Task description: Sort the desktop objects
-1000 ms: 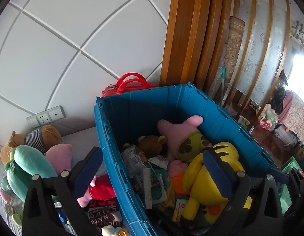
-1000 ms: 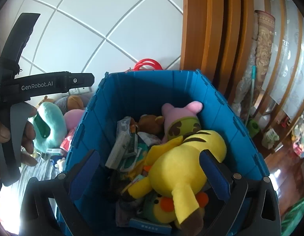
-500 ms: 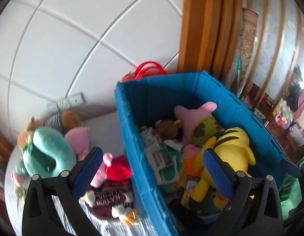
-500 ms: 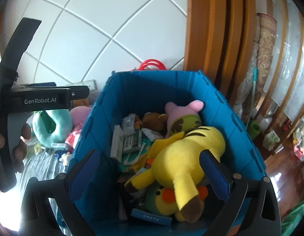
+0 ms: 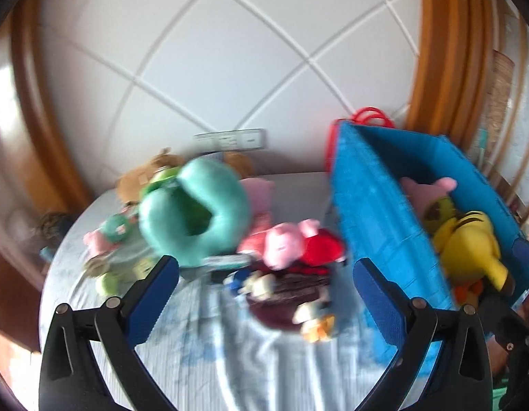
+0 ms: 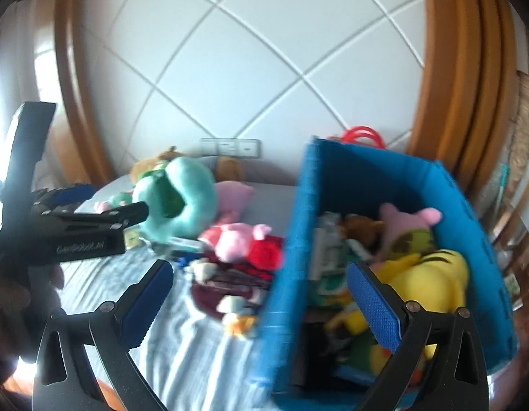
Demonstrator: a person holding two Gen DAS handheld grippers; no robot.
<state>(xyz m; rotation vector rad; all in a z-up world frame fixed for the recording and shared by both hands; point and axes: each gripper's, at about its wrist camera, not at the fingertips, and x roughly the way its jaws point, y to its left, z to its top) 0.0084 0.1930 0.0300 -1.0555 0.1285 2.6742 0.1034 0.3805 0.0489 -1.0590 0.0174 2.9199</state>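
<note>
One big blue plastic box (image 5: 377, 212) stands on the right of a table with a pale blue striped cloth (image 5: 209, 346). All the places here are told from that box.

Far to its left lies one round teal plush cushion (image 5: 196, 212), with one brown plush toy (image 5: 144, 176) behind it and a few small blurry toys beside it. Closer to the box lies one pink plush pig in a red dress (image 5: 292, 245), just beside the box wall. In front of the pig sits one dark red round thing (image 5: 288, 294) with small white toys on it.

Inside the box there is one yellow plush toy with dark stripes (image 5: 470, 243) and one pink plush toy (image 5: 432, 188) behind it.

The left tongs (image 5: 266, 282) are wide apart over the table, holding nothing. The right tongs (image 6: 257, 293) are wide apart too, over the box's left wall.

Only the right view shows one small brown bear (image 6: 362, 227) and paper packs (image 6: 328, 253) deep in the box, and the left tongs' black handle (image 6: 62, 236) from the side.
</note>
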